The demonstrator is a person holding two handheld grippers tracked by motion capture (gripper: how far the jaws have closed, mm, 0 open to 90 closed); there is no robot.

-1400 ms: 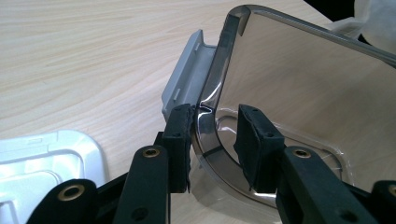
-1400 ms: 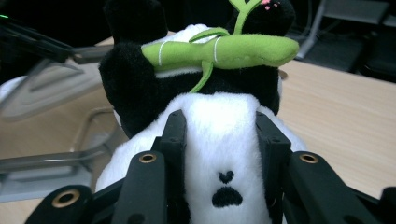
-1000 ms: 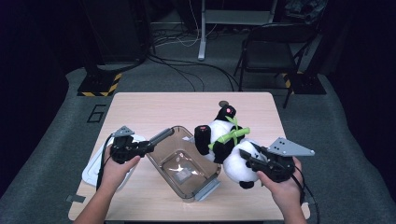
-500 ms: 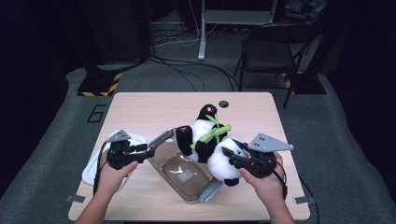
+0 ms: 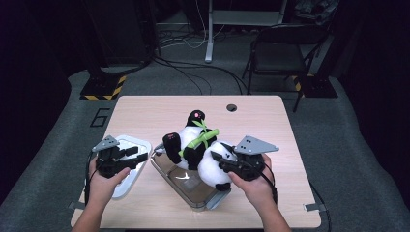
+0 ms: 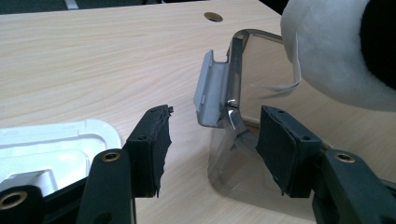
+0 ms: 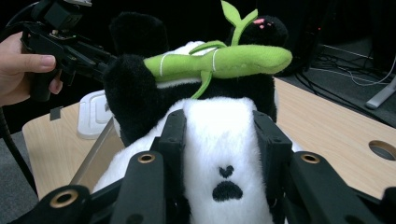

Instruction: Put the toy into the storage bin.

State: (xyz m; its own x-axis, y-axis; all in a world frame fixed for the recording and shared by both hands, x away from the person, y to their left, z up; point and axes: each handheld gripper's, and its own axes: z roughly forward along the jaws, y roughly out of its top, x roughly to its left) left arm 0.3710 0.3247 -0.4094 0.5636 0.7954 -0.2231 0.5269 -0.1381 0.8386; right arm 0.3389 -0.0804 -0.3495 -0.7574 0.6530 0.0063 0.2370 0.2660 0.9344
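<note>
Black-and-white plush panda [image 5: 200, 147] is pinched at its head by the right hand-held gripper [image 5: 223, 166], above the clear container [image 5: 186, 186] on the bench [image 5: 145, 113]. Left hand-held gripper [image 5: 143, 157] – jaws just been opening, spread w/ nothing between – sits beside the container's rim, over the white lid [image 5: 133, 145].

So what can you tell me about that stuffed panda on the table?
The panda is a soft plush toy, black and white, with a green plush bamboo stalk across its chest and a pink mark on its dark head. It lies tilted over the clear container at the middle of the table. The right gripper squeezes its white fur between both jaws.
</note>
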